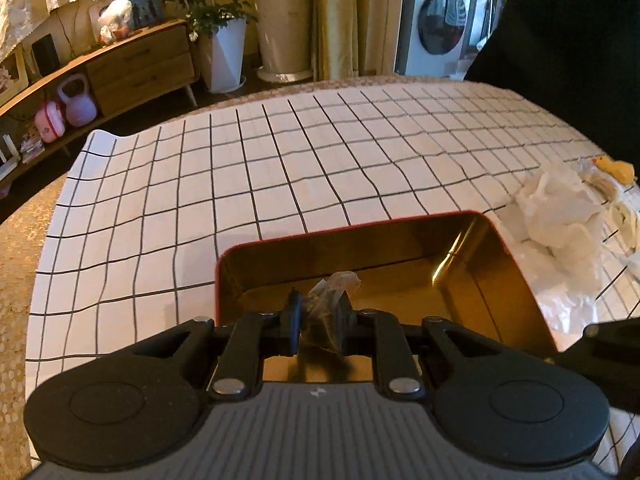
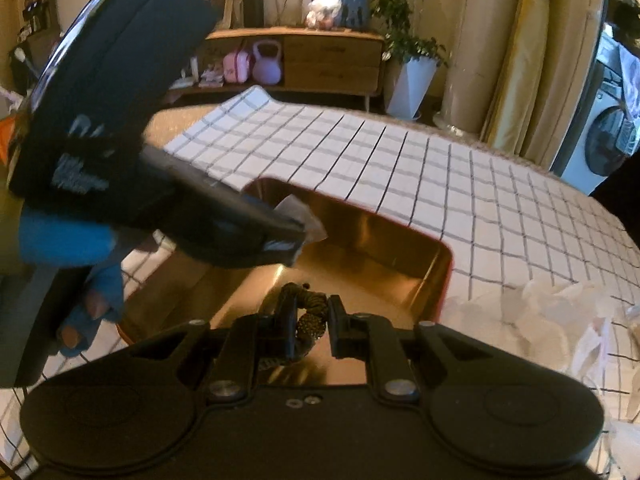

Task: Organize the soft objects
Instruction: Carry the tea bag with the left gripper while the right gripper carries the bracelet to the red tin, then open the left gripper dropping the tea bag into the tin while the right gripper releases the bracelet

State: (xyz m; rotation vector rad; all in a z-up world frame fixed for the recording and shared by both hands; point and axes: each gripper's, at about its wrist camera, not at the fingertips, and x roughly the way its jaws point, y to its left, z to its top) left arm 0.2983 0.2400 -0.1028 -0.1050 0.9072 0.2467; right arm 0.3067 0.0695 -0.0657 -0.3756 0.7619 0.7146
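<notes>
wrist views, close above shared tin (image 1: 400, 248)

One gold tin (image 1: 452, 264) with a red rim sits on one checked cloth (image 1: 280, 168). Two grippers work above it: the left gripper (image 1: 318, 320) pinches one clear plastic wrapper (image 1: 334, 286), the right gripper (image 2: 310, 320) clamps one dark braided cord (image 2: 310, 312). One heap of white crumpled bags (image 1: 560, 220) lies beside the tin, and one small yellow duck (image 1: 616, 168) behind the heap. Farther back: one wooden sideboard (image 1: 140, 64), one purple kettlebell (image 1: 76, 100), one pink case (image 1: 49, 121), one white planter (image 1: 224, 56), one washing machine (image 1: 440, 28).
</notes>
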